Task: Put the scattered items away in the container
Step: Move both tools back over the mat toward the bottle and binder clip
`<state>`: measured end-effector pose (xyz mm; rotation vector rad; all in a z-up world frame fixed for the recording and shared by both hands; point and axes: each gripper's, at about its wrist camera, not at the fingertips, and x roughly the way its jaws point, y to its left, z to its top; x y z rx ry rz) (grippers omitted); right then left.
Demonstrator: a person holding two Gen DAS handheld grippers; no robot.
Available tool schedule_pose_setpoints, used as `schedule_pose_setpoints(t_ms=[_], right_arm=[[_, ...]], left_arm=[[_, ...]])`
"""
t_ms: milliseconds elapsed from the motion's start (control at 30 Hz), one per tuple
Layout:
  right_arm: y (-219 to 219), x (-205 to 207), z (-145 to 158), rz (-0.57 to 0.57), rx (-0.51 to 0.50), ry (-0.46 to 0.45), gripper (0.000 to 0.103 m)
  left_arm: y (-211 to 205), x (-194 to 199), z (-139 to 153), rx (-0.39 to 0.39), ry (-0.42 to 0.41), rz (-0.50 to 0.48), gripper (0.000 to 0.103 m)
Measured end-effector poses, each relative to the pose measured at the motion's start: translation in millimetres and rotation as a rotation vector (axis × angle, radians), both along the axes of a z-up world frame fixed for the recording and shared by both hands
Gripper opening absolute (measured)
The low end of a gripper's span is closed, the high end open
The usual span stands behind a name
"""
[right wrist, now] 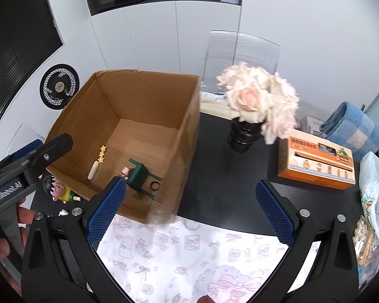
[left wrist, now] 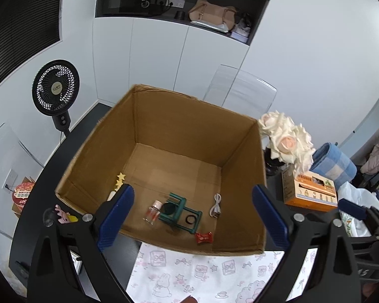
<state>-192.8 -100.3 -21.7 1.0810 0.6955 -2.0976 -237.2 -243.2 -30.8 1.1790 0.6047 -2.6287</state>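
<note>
Nearest both cameras lies the white cloth printed with pink bows and rabbits (left wrist: 197,272), spread on the black table (right wrist: 219,176) below the fingers.

1. Left gripper (left wrist: 192,217): blue-padded fingers spread wide apart, holding nothing. It hangs over the near wall of the open brown cardboard box (left wrist: 164,240).
2. Right gripper (right wrist: 189,209): fingers likewise wide apart and empty. It sits over the cloth, to the right of the box's near corner.
3. Box contents, on the floor close to the near wall: a red wrapped candy (left wrist: 204,237), a dark green miniature chair on its side (left wrist: 180,209), a small clear bottle with a pink cap (left wrist: 152,210), a black ring (left wrist: 190,219), a coiled white cable (left wrist: 215,208) and a cream stick topped with yellow stars (left wrist: 116,185).
4. Outstanding item: a small cartoon figurine with black hair and a yellow-green body (right wrist: 59,189) lies on the table just outside the box's near-left corner. It lies lower-left of the left gripper, long axis roughly parallel to the near wall. The left gripper is judged nearer; the right would have to cross it.
5. Beyond the box: a black vase of pale pink roses (right wrist: 257,103), an orange carton (right wrist: 315,162), a rolled blue checked blanket (right wrist: 351,128) and a black fan (left wrist: 55,87).
</note>
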Motion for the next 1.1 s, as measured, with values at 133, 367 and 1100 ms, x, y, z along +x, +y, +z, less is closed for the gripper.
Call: schedule_pose_setpoints(t_ms=[133,367,1100], right_arm=[[24.4,-3.3,11.0,-0.013,-0.011,0.006,0.103],[76.7,-13.8,27.7,-0.045,-0.025,0.019,0.103],[280.0,-81.2,13.6,-0.268,-0.033,-0.023,0.103]], left_arm=[[25.8,0.6,-3.8,-0.002,-0.014,-0.028,0.094],[70.2,4.3,-2.6,-0.015,-0.016,-0.072,0.094],[265.5,6.9,-34.9,-0.059,-0.065,-0.308,0.094]])
